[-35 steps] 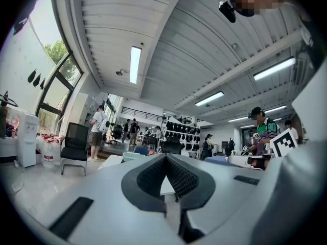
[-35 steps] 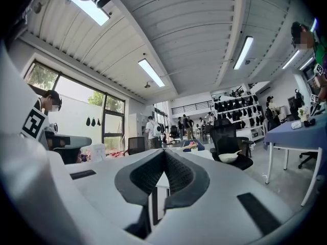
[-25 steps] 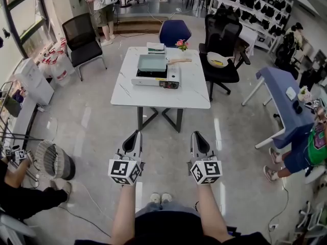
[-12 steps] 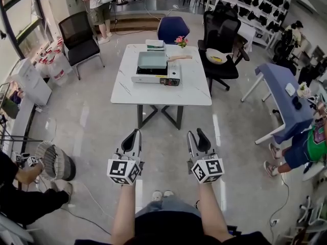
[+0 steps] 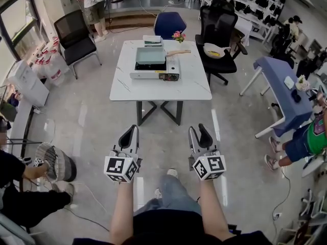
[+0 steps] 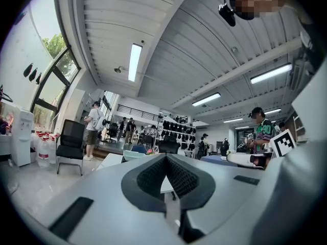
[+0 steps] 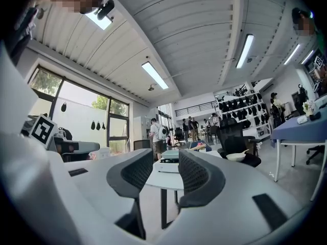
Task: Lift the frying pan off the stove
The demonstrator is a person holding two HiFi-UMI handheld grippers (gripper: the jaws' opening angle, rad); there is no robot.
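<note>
A pale green square frying pan with a wooden handle sits on a white portable stove on the white table, far ahead of me. Both grippers hang low over the floor, well short of the table. My left gripper has its jaws together and holds nothing. My right gripper has its jaws apart, with nothing between them. The left gripper view shows the closed pads and the pan far off. In the right gripper view the stove shows in the distance through the gap of the right gripper.
Around the table stand a black chair, a blue chair and a black office chair with a white bowl. A blue table is at right. People sit at both sides. A basket is at left.
The right gripper's jaws have spread apart; a second ago they were together. The left gripper stays shut. The person has stepped forward, one leg now out in front.
</note>
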